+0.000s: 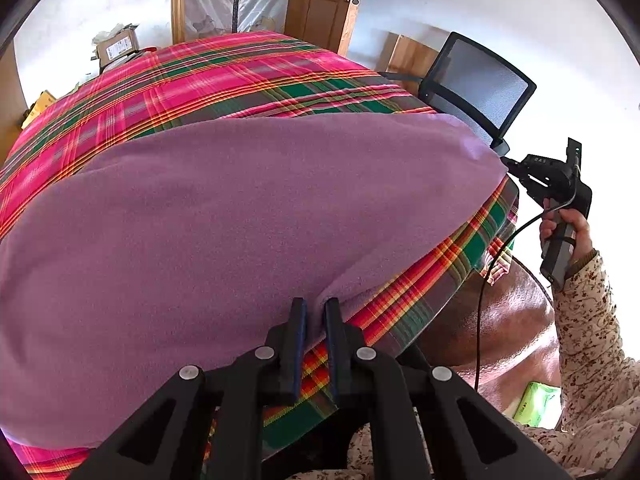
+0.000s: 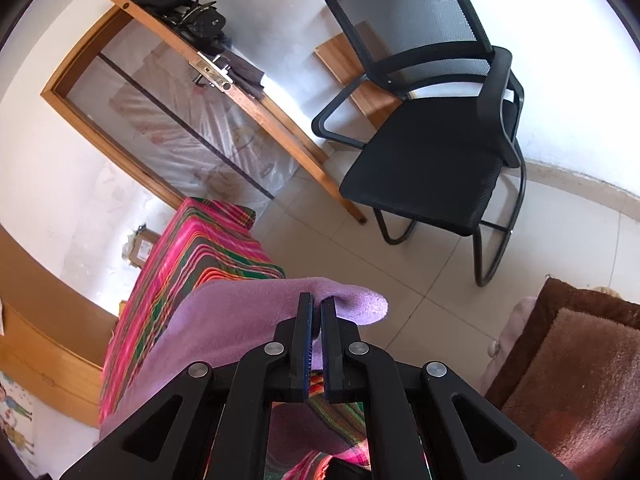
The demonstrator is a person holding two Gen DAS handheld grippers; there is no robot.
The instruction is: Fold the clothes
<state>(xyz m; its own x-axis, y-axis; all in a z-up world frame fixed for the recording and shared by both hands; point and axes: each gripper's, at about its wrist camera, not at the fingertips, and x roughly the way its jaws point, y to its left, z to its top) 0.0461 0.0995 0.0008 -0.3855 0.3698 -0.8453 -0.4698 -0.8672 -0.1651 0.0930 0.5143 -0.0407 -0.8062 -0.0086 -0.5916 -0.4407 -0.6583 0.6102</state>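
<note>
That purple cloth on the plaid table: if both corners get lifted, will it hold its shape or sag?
The purple cloth will probably sag: it drapes softly and bunches at the left gripper. Its fuzzy fleece look suggests it is light and unlikely to slip on the plaid cover.

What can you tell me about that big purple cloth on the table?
The purple cloth looks like soft, fuzzy fleece, plain lilac with no pattern. It lies spread smooth over a plaid tablecloth, covering most of the near side. The left gripper is shut on its near edge, raising a small ridge there. The right gripper is shut on a corner at the table's end, where a rounded flap sticks out past the edge, over the tiled floor.
</note>
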